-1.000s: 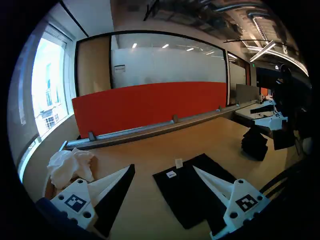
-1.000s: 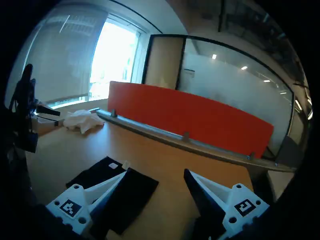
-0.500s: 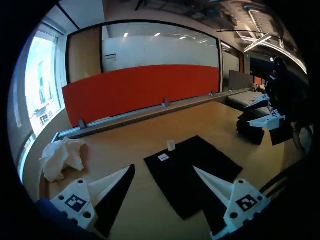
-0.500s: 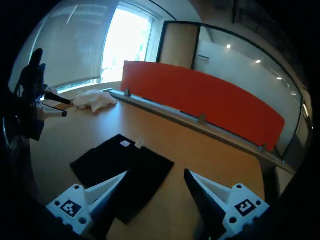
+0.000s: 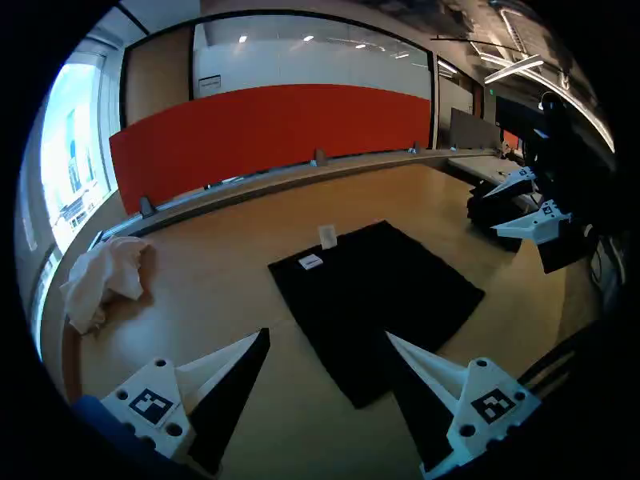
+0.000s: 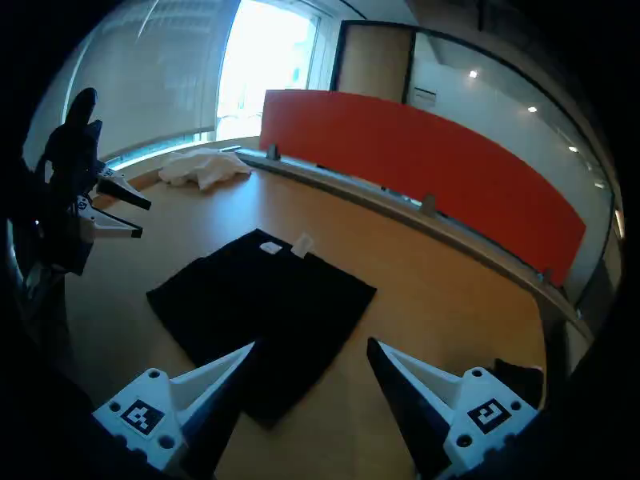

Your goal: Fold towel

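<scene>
On a pale wooden tabletop, a black rectangular cloth towel is being shown lying flat and unfolded, well clear of a crumpled white cloth by the window side and short of a long red partition panel; no fold is being judged as begun. The towel is being presented cornerwise to both tools, like a diamond; its nearest corner is being pointed back between the fingers of the left gripper, whose two white fingers are being held spread wide with nothing between them; the right gripper is likewise being held with its fingers parted and empty above the near corner as its own view gives it. The edge bearing two small white tags is being turned away from both tools, toward the partition. A long axis is being taken to run from that tagged edge back toward the grippers, though the sides are looking nearly alike and this cannot be told for sure. The tools are being held at opposite side corners, neither plainly nearer, so a near-edge pinch by both is being judged likely.
</scene>
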`<state>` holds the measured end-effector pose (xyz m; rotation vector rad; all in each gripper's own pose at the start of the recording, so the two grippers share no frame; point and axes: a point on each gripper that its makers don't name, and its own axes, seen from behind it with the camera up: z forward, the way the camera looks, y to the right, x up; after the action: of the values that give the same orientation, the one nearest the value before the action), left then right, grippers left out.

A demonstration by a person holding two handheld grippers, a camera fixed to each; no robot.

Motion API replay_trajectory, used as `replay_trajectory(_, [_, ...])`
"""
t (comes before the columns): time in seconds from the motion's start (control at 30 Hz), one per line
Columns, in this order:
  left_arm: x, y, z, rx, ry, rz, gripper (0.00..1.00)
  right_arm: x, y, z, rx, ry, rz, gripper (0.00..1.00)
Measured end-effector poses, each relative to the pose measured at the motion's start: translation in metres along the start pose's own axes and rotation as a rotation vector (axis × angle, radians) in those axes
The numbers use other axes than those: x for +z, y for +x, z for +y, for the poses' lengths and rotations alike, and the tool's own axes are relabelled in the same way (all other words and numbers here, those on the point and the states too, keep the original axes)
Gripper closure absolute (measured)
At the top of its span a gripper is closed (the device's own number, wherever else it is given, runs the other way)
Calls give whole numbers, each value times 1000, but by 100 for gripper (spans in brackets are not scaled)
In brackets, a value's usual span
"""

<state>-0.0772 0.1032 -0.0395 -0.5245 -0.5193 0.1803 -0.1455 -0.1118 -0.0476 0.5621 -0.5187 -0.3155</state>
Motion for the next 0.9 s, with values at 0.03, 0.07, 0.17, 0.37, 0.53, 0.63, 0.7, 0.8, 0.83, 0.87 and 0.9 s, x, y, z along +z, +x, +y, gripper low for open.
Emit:
replay_trajectory(0.03, [2,-4,1,2,-3,-8,4,1,-3,-1,0,2,-6,1])
replay_trajectory(0.07, [3,-8,2,3,-5,-16,4,2,-7,-2,-1,4,-11,1])
replay_trajectory(0.17, [7,-19,7,7,-18,-39,4,6,-16,-6,-6,13,-28,1])
replay_trajectory(0.37, [15,-37,14,8,-41,-80,4,14,-34,-13,-18,28,-56,1])
replay_trajectory(0.53, [22,-54,21,21,-61,-119,4,19,-47,-21,-13,43,-75,1])
replay_trajectory(0.63, [26,-62,27,31,-73,-139,4,20,-56,-25,-7,51,-86,1])
replay_trajectory(0.7, [29,-68,30,35,-82,-152,4,21,-63,-28,-1,57,-96,2])
replay_trajectory(0.8, [32,-76,34,36,-90,-172,3,22,-74,-30,4,65,-115,3])
replay_trajectory(0.83, [33,-79,35,36,-91,-178,3,23,-78,-31,5,67,-121,3])
replay_trajectory(0.87, [33,-81,36,35,-93,-183,3,23,-81,-31,5,68,-127,3])
replay_trajectory(0.9, [34,-84,36,35,-94,-190,3,23,-85,-32,6,71,-133,4])
